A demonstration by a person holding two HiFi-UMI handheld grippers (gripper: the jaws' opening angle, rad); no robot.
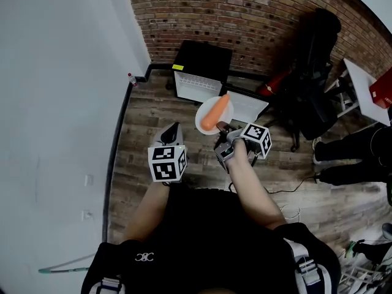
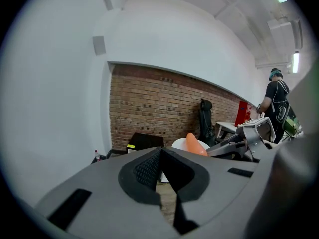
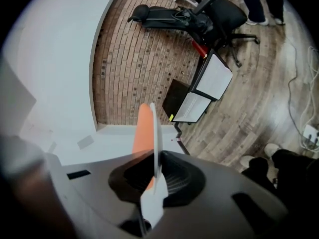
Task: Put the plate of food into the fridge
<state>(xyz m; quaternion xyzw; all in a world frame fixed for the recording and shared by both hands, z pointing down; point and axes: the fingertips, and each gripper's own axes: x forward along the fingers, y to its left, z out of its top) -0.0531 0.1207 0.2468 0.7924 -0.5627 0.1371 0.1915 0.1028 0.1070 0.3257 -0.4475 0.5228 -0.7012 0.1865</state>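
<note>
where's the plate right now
Head view, just right of centre: the plate, carrying a carrot, is held by its rim in the right gripper, in the air just short of the black fridge.

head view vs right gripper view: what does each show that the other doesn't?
Head view only: the left gripper and the person's forearm.
Right gripper view only: close up, the right gripper has its jaws pinching the rim of the plate, seen edge-on.
Both: the plate, the carrot on it, the open fridge, the office chair and the brick wall.
</note>
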